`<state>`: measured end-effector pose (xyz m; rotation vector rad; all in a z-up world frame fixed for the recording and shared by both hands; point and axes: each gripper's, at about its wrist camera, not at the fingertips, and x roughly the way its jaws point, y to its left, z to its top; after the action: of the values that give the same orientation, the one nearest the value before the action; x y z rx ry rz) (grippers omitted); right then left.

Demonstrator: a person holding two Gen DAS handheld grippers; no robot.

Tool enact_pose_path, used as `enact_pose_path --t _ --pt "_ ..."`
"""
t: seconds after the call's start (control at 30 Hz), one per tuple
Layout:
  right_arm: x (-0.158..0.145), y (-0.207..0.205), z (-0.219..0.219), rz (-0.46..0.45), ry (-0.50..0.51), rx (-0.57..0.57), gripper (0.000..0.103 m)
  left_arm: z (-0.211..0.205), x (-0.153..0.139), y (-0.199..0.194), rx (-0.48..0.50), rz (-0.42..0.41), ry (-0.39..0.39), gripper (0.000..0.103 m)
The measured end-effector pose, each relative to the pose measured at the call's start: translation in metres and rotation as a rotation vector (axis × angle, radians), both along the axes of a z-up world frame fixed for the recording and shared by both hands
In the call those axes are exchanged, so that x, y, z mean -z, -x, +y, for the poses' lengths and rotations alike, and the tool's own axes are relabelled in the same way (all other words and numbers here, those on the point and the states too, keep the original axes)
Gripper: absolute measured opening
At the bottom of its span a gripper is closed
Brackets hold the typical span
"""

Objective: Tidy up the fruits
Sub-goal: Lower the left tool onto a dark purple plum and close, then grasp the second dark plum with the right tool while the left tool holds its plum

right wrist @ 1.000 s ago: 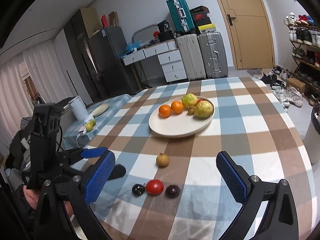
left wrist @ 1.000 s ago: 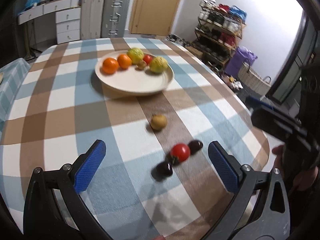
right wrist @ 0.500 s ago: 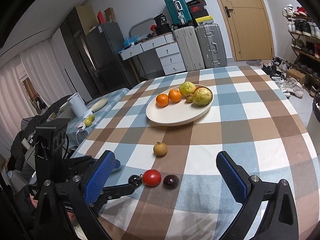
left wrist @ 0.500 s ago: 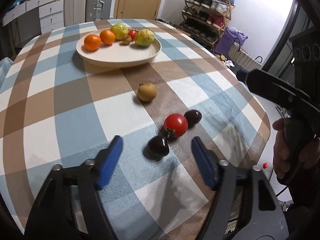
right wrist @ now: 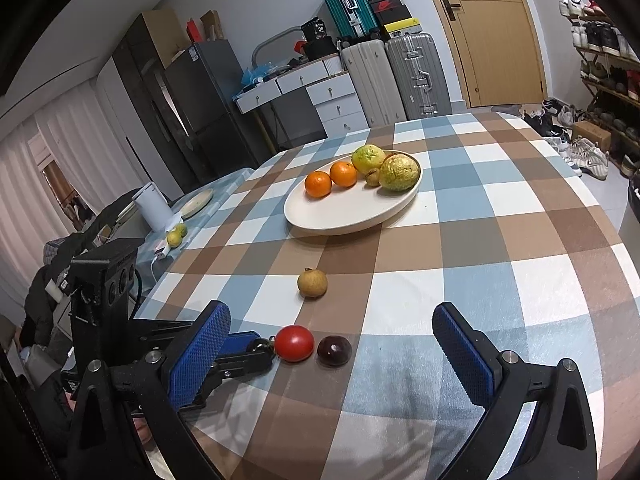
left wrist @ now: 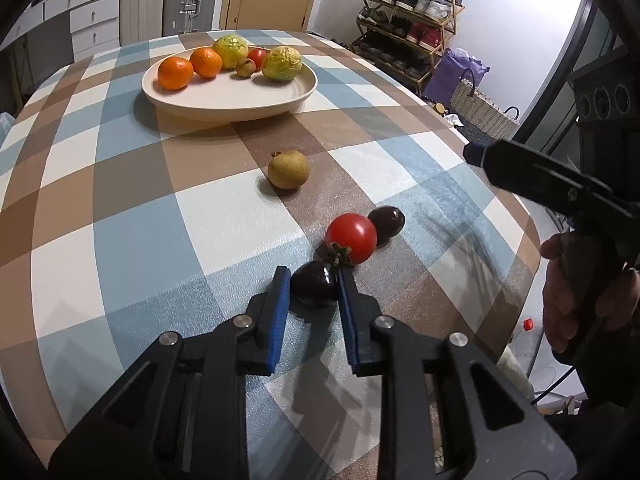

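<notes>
On the checked tablecloth lie a dark plum (left wrist: 314, 286), a red tomato (left wrist: 352, 238), a second dark plum (left wrist: 386, 220) and a tan round fruit (left wrist: 289, 169). My left gripper (left wrist: 313, 276) is shut on the nearest dark plum, its blue pads pressing both sides, and the plum rests against the tomato. Farther back, a cream plate (left wrist: 228, 96) holds two oranges, two yellow-green fruits and smaller fruit. My right gripper (right wrist: 331, 312) hovers open above the tomato (right wrist: 294, 343) and the other plum (right wrist: 334, 351), holding nothing. The left gripper's fingers (right wrist: 248, 346) mostly hide the held plum in the right wrist view.
The round table's edge (left wrist: 516, 240) curves close on the right, where a hand (left wrist: 568, 292) holds the right gripper. Beyond it stand a shoe rack (left wrist: 408, 12) and a woven basket (left wrist: 480, 108). A white jug (right wrist: 154, 208) sits on a side table at left.
My left gripper sank to the tablecloth and its jaws went from wide open to shut on the near dark plum. The right gripper dipped slightly and stayed open.
</notes>
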<state>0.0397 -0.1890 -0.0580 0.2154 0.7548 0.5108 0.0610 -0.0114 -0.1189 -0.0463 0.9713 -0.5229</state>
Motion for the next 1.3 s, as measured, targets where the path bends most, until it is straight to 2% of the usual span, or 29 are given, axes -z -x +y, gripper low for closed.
enact_pose_path --t 0.23,0.6,0.77,0.9,0.97,1.03,1.1,1.13,1.23,1.3 --pt "0.007 0.000 0.001 0.033 -0.001 -0.018 0.103 0.015 -0.009 0.005 -0.031 -0.025 0.013 0.021" --pt "0.038 -0.001 0.011 0.100 0.091 -0.045 0.103 0.046 -0.036 0.010 -0.094 -0.083 0.067 0.021" --pt "0.041 -0.001 0.013 0.080 0.104 -0.039 0.103 0.052 -0.036 0.013 -0.105 -0.087 0.075 0.021" --pt "0.040 -0.002 0.018 0.057 0.158 -0.043 0.102 0.056 -0.035 0.013 -0.117 -0.085 0.084 0.021" --pt "0.040 -0.003 0.021 0.054 0.181 -0.057 0.096 0.056 -0.034 0.012 -0.123 -0.085 0.086 0.021" --pt "0.042 -0.005 0.024 0.054 0.205 -0.062 0.096 0.059 -0.033 0.012 -0.133 -0.084 0.089 0.021" --pt "0.043 -0.006 0.024 0.055 0.217 -0.065 0.089 0.060 -0.031 0.012 -0.136 -0.080 0.091 0.021" --pt "0.044 -0.008 0.025 0.060 0.216 -0.073 0.082 0.061 -0.031 0.011 -0.139 -0.079 0.091 0.021" --pt "0.047 -0.010 0.025 0.066 0.216 -0.079 0.077 0.063 -0.029 0.011 -0.144 -0.078 0.097 0.021" --pt "0.048 -0.010 0.027 0.064 0.215 -0.084 0.070 0.063 -0.029 0.011 -0.144 -0.078 0.096 0.021"
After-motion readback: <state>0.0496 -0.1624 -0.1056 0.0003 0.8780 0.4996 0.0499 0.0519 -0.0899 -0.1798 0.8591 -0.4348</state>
